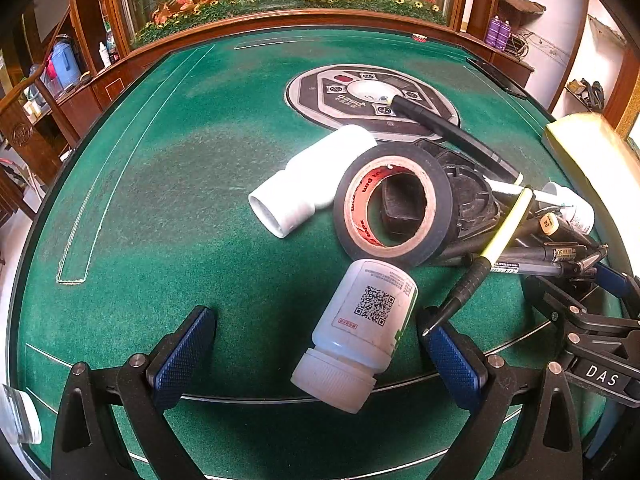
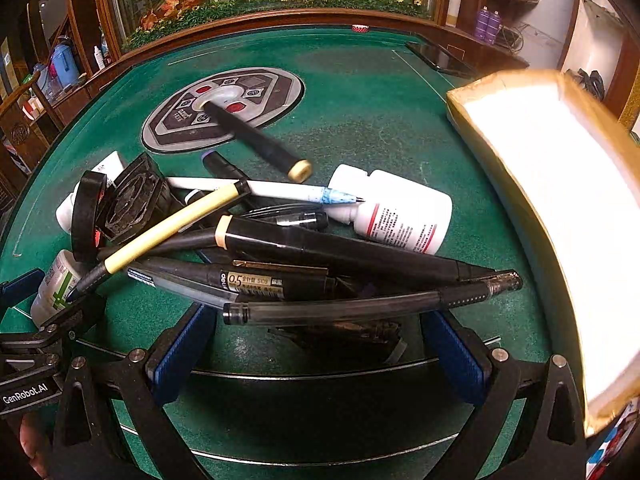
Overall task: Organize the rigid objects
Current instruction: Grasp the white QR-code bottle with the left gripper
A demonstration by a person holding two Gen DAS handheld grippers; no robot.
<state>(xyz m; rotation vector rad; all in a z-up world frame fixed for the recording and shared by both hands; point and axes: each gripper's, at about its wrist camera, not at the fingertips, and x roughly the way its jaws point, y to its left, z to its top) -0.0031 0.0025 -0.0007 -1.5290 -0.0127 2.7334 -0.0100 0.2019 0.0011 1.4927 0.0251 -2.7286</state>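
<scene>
Left wrist view: left gripper [image 1: 316, 336] tilts steeply down over the green bench [image 1: 160, 184], jaws spread wide, a white QR-labelled bottle [image 1: 362, 330] lying loose between them.
Count there: one tape roll [image 1: 394, 204], one white pipe fitting [image 1: 310, 178].
Right wrist view: right gripper [image 2: 318, 344] tilts down likewise, jaws spread, gripping nothing, above the pen pile [image 2: 304, 264].
Count there: one red-striped white bottle [image 2: 396, 210], one cardboard box [image 2: 560, 200] at right.

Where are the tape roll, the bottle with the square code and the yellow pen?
tape roll [image 1: 436, 196]: left wrist view, black outer band.
bottle with the square code [image 1: 364, 308]: left wrist view, label.
yellow pen [image 2: 172, 226]: right wrist view, barrel.
</scene>
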